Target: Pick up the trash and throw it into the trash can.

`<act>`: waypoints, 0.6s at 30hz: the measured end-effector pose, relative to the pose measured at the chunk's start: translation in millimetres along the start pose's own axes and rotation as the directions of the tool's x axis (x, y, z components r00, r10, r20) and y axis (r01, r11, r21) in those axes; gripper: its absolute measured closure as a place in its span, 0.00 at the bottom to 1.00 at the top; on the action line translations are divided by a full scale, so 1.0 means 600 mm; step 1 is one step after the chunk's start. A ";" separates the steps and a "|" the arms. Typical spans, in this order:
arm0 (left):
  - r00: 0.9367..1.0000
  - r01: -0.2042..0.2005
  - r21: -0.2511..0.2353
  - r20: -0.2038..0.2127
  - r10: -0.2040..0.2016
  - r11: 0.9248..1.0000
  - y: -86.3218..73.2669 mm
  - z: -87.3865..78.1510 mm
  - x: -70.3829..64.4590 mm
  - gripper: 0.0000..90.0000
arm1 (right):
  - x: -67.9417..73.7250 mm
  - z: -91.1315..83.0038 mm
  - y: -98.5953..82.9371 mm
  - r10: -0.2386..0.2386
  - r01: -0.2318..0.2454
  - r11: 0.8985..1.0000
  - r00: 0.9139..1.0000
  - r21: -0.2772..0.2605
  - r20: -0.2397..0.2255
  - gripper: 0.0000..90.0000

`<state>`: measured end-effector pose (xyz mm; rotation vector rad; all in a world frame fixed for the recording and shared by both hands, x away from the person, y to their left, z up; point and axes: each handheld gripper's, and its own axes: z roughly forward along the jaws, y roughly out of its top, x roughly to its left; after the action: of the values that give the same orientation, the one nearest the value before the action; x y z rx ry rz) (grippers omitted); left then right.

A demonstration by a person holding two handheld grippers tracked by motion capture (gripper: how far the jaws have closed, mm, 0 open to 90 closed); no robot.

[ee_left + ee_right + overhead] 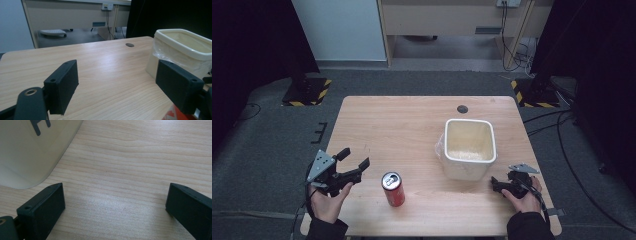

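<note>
My left gripper (353, 162) hangs low over the wooden tabletop (412, 125), fingers (62, 87) spread wide and empty. The red aluminium can (393, 189) stands upright just to its right, near the cream plastic bin (469, 147). I should swing in level, straddle the can mid-body, then squeeze gently. My right gripper (502, 184) rests released beside the bin.

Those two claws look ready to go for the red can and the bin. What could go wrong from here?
The can stands upright near the table's front edge; a glancing touch from the open left claw might tip it or roll it off. The right claw sits close beside the bin, so a sideways move could shove it.
</note>
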<state>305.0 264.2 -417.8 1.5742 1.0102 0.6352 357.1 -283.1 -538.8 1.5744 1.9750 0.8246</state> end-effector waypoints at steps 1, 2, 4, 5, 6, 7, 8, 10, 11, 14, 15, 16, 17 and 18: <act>1.000 -0.005 -0.002 0.005 0.005 1.000 0.001 -0.001 -0.004 0.20 | 0.000 0.000 0.000 0.000 0.000 1.000 1.000 0.000 0.000 0.03; 1.000 -0.008 -0.006 0.011 0.008 1.000 0.002 -0.003 -0.007 0.19 | 0.000 0.000 0.000 -0.001 0.001 1.000 1.000 0.000 0.001 0.03; 1.000 -0.016 -0.011 0.024 0.017 1.000 0.002 -0.006 -0.014 0.19 | 0.000 0.000 0.000 0.000 0.000 1.000 1.000 0.000 0.000 0.03; 0.999 -0.018 -0.013 0.029 0.019 1.000 0.002 -0.007 -0.017 0.19 | 0.000 0.000 0.000 0.001 -0.001 1.000 1.000 0.000 0.001 0.03; 0.999 -0.023 -0.016 0.034 0.023 1.000 0.002 -0.009 -0.020 0.19 | 0.000 0.000 0.000 0.000 0.000 1.000 1.000 -0.001 0.001 0.03; 0.999 -0.027 -0.017 0.037 0.027 0.999 0.001 -0.010 -0.023 0.18 | 0.000 0.000 0.000 0.002 -0.002 1.000 1.000 0.000 0.001 0.03; 0.999 -0.033 -0.017 0.042 0.033 0.999 0.000 -0.012 -0.025 0.18 | 0.000 0.000 0.000 0.001 -0.001 1.000 1.000 0.000 0.001 0.03; 0.998 -0.039 -0.021 0.053 0.040 0.999 -0.001 -0.015 -0.031 0.18 | 0.000 0.000 0.000 0.000 0.000 1.000 1.000 -0.001 0.002 0.03; 0.997 -0.044 -0.021 0.057 0.045 0.999 -0.002 -0.016 -0.034 0.18 | 0.000 0.000 0.000 0.000 0.000 1.000 1.000 -0.001 0.002 0.03; 0.995 -0.063 -0.041 0.081 0.066 0.997 -0.004 -0.017 -0.046 0.18 | 0.000 0.000 0.000 0.001 -0.001 1.000 1.000 0.000 0.001 0.03; 0.994 -0.067 -0.041 0.087 0.070 0.997 -0.004 -0.017 -0.049 0.18 | 0.000 0.000 0.000 0.000 0.000 1.000 1.000 -0.001 0.002 0.03; 0.993 -0.068 -0.043 0.093 0.071 0.997 -0.005 -0.016 -0.054 0.18 | 0.000 0.000 0.000 0.001 -0.001 1.000 1.000 0.000 0.001 0.03; 0.992 -0.074 -0.039 0.100 0.078 0.996 -0.005 -0.015 -0.057 0.18 | 0.000 0.000 0.000 0.001 -0.001 1.000 1.000 -0.001 0.002 0.03; 0.991 -0.079 -0.038 0.108 0.083 0.996 -0.006 -0.014 -0.062 0.18 | 0.000 0.000 0.000 0.000 0.000 1.000 1.000 -0.001 0.002 0.03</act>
<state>278.6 236.7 -415.0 1.6086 0.8538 0.6119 357.1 -283.1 -538.8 1.5742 1.9730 0.8242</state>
